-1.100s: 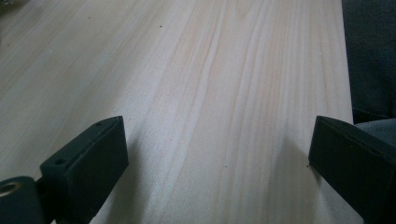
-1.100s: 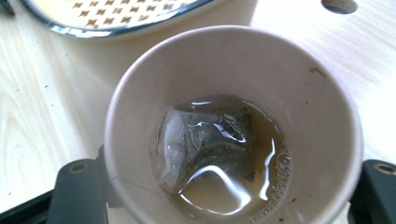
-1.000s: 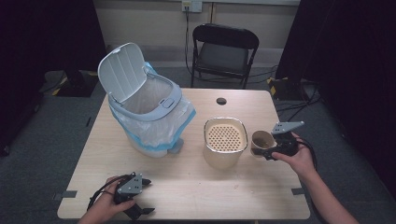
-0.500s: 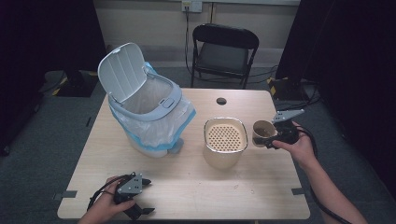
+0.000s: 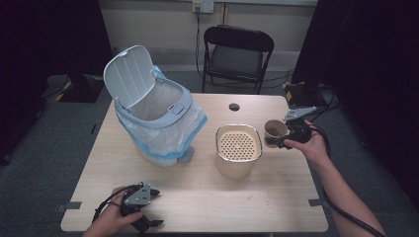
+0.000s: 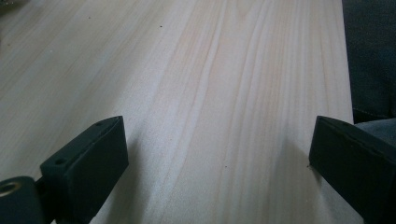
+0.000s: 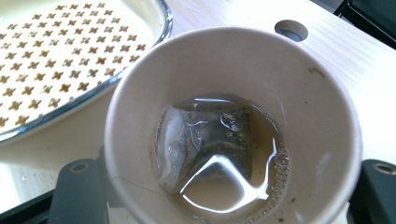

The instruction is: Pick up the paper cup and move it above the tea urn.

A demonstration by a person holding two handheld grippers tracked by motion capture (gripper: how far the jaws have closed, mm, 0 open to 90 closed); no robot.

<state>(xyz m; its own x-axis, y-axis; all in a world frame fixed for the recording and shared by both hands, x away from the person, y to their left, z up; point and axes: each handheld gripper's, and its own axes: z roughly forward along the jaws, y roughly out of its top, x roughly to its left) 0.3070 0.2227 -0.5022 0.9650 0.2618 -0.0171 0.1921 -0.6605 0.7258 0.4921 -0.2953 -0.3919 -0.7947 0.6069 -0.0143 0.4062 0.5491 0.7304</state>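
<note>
Right-hand tongs clamp a brown paper cup from both sides, holding it tipped toward the cream perforated strainer container just beside it, above the pale wooden table; inside the cup a wet tea bag lies in a little brownish liquid; left-hand tongs sit low at the table's near edge, jaws spread wide with bare wood between them; a white lidded bin lined with a plastic bag stands at the far left.
</note>
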